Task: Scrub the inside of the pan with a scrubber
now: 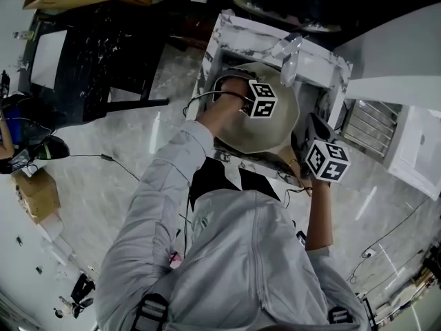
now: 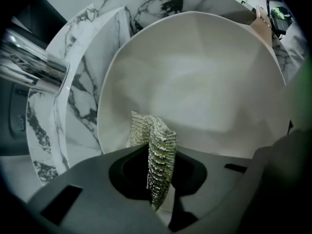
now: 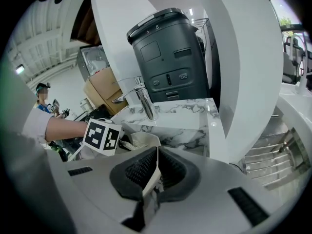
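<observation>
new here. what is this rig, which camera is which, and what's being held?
There is no robot: a person holds a two-jaw gripper in each hand, and the marker cubes are part of the grippers. The head view looks steeply down from the person's head. The other two views ride on the grippers and look along their jaws. The left gripper is shut on a metallic mesh scrubber inside a white pan. The right gripper clamps the pan's rim. The pan is at a marble sink by a faucet.
</observation>
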Demonstrator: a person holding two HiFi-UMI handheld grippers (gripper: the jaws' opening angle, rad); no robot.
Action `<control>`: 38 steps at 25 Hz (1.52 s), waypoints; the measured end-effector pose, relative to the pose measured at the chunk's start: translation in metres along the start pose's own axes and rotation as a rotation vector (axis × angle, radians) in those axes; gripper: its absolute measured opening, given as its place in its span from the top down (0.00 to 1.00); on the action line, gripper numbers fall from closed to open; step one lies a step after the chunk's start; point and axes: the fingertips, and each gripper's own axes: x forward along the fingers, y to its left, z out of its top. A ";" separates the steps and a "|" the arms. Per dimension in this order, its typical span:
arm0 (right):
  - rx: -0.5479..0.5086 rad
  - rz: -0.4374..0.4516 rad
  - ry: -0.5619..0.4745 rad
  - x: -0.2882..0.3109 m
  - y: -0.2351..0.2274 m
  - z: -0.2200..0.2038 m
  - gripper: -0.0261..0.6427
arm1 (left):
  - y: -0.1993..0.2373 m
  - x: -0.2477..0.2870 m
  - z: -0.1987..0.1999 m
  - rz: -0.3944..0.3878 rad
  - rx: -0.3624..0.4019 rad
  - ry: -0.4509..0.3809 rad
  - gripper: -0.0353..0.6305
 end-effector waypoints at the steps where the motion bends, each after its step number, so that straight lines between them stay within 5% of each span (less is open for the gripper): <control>1: 0.002 0.000 0.000 0.000 -0.001 0.000 0.91 | 0.002 0.000 0.004 0.016 0.002 -0.010 0.85; 9: 0.012 0.002 0.007 0.001 -0.007 -0.001 0.91 | 0.010 0.002 0.028 0.118 0.011 -0.072 0.85; 17: 0.013 -0.008 0.010 -0.003 -0.009 -0.003 0.91 | 0.006 0.000 0.051 0.130 0.018 -0.153 0.85; 27: 0.001 -0.007 0.000 -0.006 -0.006 -0.003 0.91 | -0.023 -0.014 0.090 -0.091 -0.060 -0.370 0.85; 38: 0.009 -0.016 -0.004 -0.014 -0.005 -0.008 0.91 | -0.082 -0.038 0.114 -0.280 0.098 -0.545 0.85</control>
